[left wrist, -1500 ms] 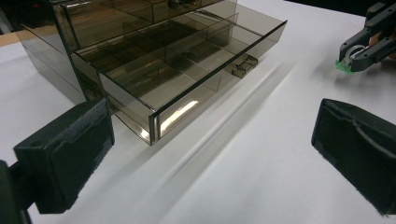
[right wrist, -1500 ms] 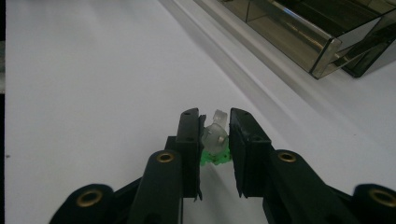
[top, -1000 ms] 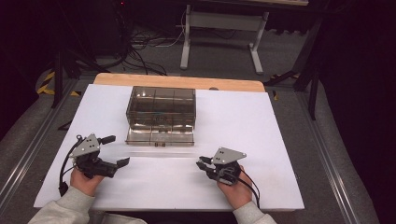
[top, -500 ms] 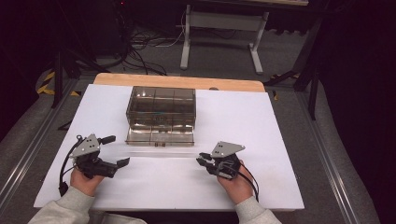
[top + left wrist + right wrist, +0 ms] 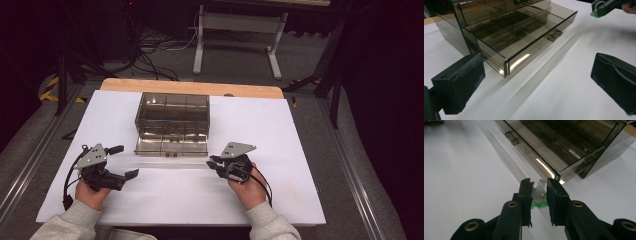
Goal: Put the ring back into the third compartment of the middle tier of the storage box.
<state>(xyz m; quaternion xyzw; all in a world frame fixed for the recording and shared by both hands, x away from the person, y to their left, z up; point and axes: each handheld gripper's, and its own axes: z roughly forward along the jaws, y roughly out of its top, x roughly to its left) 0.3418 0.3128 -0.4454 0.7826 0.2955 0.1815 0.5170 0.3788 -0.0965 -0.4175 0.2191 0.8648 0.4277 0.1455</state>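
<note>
Firmly between right gripper (image 5: pixel 539 195) fingers: green-white part (image 5: pixel 538 199).

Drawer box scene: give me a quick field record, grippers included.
surface: white table
box: smoked clear drawer box, several compartments
drawer: bottom drawer pulled out toward the person, compartments look empty
drawer handle: small clip at the front edge
left gripper: open, jaws wide apart, holding nothing, left of the drawer
right gripper: shut on small green and clear part, near the drawer's right front corner
contact with box: none by either gripper
</note>
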